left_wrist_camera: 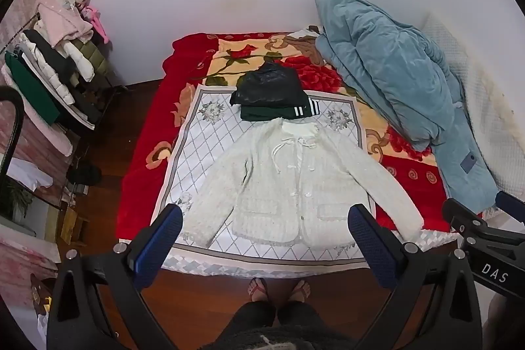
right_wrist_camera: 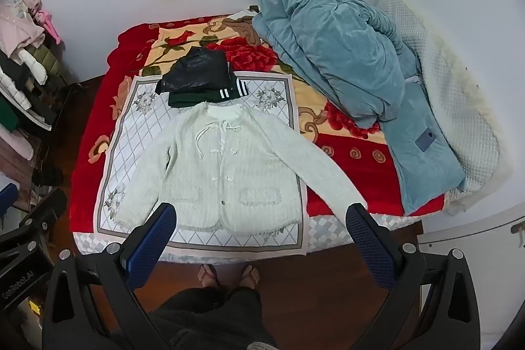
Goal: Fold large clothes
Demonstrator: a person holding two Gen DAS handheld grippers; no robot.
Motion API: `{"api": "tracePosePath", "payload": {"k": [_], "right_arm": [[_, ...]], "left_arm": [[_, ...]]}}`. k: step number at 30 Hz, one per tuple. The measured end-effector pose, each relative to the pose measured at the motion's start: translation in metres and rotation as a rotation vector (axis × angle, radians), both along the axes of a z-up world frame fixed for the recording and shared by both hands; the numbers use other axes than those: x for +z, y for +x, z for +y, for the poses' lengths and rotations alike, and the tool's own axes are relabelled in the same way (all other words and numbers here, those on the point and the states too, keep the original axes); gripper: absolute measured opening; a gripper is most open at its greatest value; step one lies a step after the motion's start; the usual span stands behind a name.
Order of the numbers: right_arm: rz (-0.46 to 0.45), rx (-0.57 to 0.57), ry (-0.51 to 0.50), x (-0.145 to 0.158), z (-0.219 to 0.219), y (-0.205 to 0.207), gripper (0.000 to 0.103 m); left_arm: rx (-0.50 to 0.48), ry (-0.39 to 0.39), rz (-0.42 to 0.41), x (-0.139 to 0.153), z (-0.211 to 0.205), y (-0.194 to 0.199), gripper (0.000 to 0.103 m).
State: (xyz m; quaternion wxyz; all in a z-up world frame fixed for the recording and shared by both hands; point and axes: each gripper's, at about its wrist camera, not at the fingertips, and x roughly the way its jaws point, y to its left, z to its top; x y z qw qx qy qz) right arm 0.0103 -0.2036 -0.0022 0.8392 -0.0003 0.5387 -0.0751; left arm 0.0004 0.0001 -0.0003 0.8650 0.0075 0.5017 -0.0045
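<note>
The white knit cardigan [left_wrist_camera: 288,179] is lying spread flat on the bed [left_wrist_camera: 144,186]; both the left tongs [left_wrist_camera: 265,235] and right tongs [right_wrist_camera: 262,228] are hovering wide, empty. Looking soft, light and floppy, it is probably best pinched at sleeve cuffs or shoulders.

Cardigan [left_wrist_camera: 288,182] lies on the mat [left_wrist_camera: 193,153], folded clothes [left_wrist_camera: 272,97] behind it.

We are seeing a white fuzzy knitted cardigan [left_wrist_camera: 288,182] lying on a grey-diamond-patterned white cloth [left_wrist_camera: 197,159] over a red rose-printed blanket [left_wrist_camera: 144,133].
</note>
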Motion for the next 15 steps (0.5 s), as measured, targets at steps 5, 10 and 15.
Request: {"api": "tracePosePath", "payload": {"k": [5,10,15], "right_arm": [[0.002,-0.001,0.001,0.0004,0.001,-0.0014,0.103],[0.001,0.001,-0.005,0.0019,0.0015,-0.0027,0.103],[0.001,0.001,-0.008,0.0039,-0.0004,-0.0028,0.103]], "left_arm": [[-0.002,-0.005,0.004,-0.0003,0.0002,0.0024,0.103],[0.002,0.001,-0.004,0.0,0.0001,0.0001,0.103],[-0.001,-0.003,0.0,0.0,-0.0016,0.0005,0.103]]}}
